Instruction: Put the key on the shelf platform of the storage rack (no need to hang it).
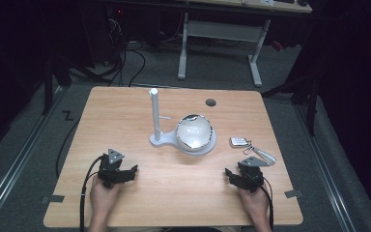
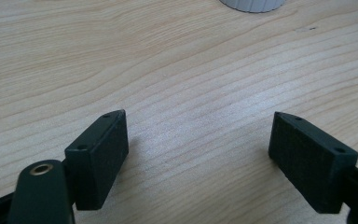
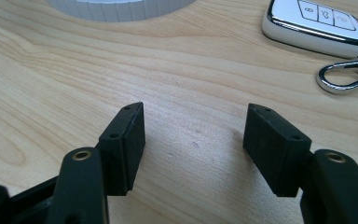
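Your right claw (image 1: 235, 177) rests low on the worktop (image 1: 174, 193) with its jaws spread wide and nothing between them, nose aimed toward the key fob (image 3: 315, 23), which lies flat just ahead and to the right with its carabiner (image 3: 347, 77) trailing beside it. That looks like a ready pose for a reach. Your left claw (image 1: 125, 173) sits the same way, open and empty over bare wood. Between them, farther out, stands the white stand (image 1: 155, 118) with its bowl (image 1: 194, 131), likely where the fob is headed.
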{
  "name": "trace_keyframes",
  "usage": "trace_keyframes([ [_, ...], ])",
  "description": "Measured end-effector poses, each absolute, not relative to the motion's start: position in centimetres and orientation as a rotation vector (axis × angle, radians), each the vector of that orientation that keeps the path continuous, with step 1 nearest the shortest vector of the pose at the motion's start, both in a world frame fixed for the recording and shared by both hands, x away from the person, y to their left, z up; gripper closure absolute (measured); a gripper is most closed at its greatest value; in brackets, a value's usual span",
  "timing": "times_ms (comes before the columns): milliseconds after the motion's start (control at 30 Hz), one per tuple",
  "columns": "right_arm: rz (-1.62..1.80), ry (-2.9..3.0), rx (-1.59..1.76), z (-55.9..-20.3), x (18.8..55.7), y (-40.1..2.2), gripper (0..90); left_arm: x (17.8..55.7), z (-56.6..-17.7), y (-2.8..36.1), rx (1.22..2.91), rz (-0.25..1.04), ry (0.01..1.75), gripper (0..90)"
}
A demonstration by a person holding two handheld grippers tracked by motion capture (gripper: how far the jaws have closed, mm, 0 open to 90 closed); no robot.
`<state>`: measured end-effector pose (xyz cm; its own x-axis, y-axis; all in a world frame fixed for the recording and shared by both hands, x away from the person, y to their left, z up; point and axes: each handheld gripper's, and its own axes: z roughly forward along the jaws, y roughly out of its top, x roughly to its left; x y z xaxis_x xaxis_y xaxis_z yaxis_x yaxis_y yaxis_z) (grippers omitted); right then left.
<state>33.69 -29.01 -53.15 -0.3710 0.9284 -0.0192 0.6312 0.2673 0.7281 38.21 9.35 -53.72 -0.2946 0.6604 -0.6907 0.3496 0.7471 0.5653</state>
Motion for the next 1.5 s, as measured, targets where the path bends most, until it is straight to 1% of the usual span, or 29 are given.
trace_keyframes([
  [167, 0.89, 2.096, 1.41, -53.17, 34.08, -28.64, 37.8, 38.3, -53.73, 9.32, 0.776, 0.375, 1.908, 20.2],
  [1300, 0.887, 2.095, 1.413, -53.15, 34.12, -28.53, 38.0, 38.14, -53.69, 9.31, 0.774, 0.368, 1.91, 20.1],
  [1500, 0.886, 2.082, 1.424, -53.15, 34.11, -28.49, 40.8, 38.14, -53.69, 9.31, 0.774, 0.369, 1.91, 20.1],
])
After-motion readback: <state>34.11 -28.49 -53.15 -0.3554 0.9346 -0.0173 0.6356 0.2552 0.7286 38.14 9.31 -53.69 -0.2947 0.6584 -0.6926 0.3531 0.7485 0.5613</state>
